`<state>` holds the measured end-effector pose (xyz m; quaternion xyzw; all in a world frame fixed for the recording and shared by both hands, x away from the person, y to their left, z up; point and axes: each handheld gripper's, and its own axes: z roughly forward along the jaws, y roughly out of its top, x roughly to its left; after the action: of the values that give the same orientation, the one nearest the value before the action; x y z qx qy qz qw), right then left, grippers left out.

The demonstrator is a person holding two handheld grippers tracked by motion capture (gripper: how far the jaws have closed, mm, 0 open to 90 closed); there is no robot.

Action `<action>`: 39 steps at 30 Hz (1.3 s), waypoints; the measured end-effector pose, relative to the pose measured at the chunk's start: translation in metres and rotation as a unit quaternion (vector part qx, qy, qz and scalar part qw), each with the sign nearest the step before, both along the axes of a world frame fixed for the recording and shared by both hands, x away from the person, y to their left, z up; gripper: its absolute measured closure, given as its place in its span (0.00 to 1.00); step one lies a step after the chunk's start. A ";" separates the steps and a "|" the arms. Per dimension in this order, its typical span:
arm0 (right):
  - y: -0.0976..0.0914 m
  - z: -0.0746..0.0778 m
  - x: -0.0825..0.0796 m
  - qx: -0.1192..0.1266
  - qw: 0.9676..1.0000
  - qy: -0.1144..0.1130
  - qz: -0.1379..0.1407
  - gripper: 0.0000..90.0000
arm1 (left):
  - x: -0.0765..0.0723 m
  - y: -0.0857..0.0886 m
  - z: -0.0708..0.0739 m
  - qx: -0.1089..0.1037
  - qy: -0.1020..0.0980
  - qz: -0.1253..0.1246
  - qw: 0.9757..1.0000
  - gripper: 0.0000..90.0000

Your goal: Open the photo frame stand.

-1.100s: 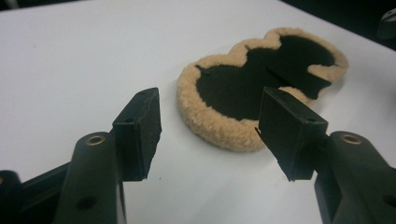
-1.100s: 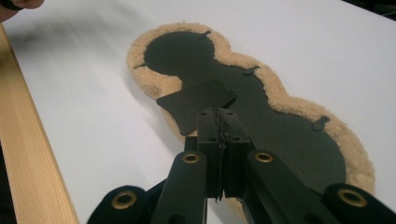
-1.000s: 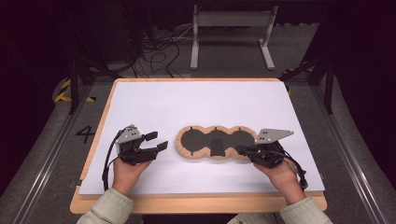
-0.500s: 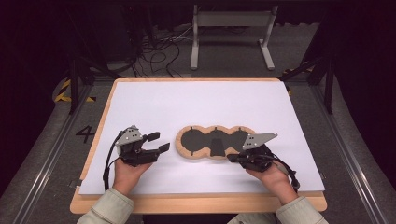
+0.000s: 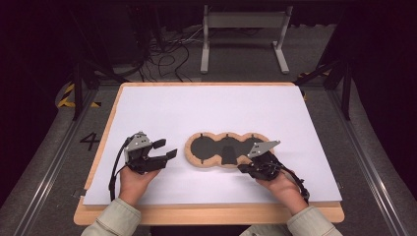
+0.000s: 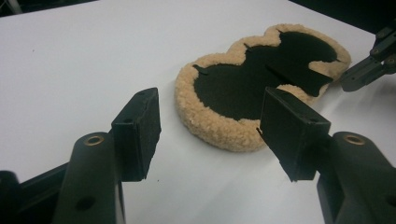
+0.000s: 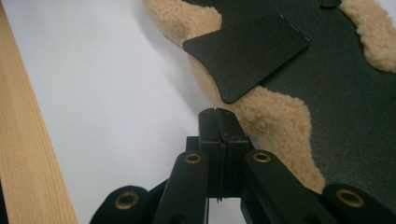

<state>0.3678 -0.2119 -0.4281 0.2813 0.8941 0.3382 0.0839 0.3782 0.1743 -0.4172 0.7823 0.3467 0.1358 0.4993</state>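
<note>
A three-lobed pad (image 5: 227,150), black on top with a tan fleece rim, lies flat in the middle of the white table top (image 5: 206,108). To its left, my left gripper (image 5: 164,149) hovers open, pointing at the pad, jaws apart with nothing between them (image 6: 210,135). At the pad's near right edge is my right gripper (image 5: 242,168), its jaws pressed together and empty. In the right gripper view its tips (image 7: 218,114) sit at the fleece rim (image 7: 275,121), just below a loose black flap (image 7: 247,51). That gripper's jaw tips (image 6: 369,70) also appear beyond the pad (image 6: 247,84) in the left gripper view.
The white sheet sits on a wooden board whose near edge (image 5: 206,214) runs along the front. A metal stand (image 5: 243,39) and cables (image 5: 167,54) lie on the dark floor beyond the table. Both forearms enter from the bottom.
My right gripper has shifted left and lower, from the pad's right end to its near right edge. The left gripper has stayed put.
</note>
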 end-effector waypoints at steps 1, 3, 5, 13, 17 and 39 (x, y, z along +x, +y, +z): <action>0.000 -0.002 0.001 -0.002 1.000 0.002 -0.002 1.00 | 0.000 0.000 0.000 0.001 0.001 0.000 1.000 0.43; 0.001 -0.003 0.003 -0.005 1.000 0.005 -0.004 1.00 | 0.001 -0.001 -0.001 0.004 0.001 -0.001 1.000 0.43; 0.002 -0.005 0.004 -0.005 1.000 0.008 -0.006 1.00 | 0.001 -0.002 -0.001 0.006 0.002 -0.002 1.000 0.43; 0.004 -0.009 0.010 0.004 1.000 0.015 -0.010 1.00 | 0.001 -0.002 -0.003 0.017 0.009 -0.001 1.000 0.43; 0.005 -0.004 0.007 0.004 1.000 -0.007 -0.008 1.00 | 0.000 -0.001 -0.003 0.015 0.009 -0.002 1.000 0.42; -0.001 0.012 0.013 0.060 0.996 -0.051 -0.037 1.00 | 0.000 -0.005 -0.007 0.018 0.032 -0.031 0.999 0.47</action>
<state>0.3811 -0.2129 -0.4157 0.3013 0.8557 0.4016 0.1255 0.3785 0.1696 -0.4245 0.8057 0.3353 0.1011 0.4777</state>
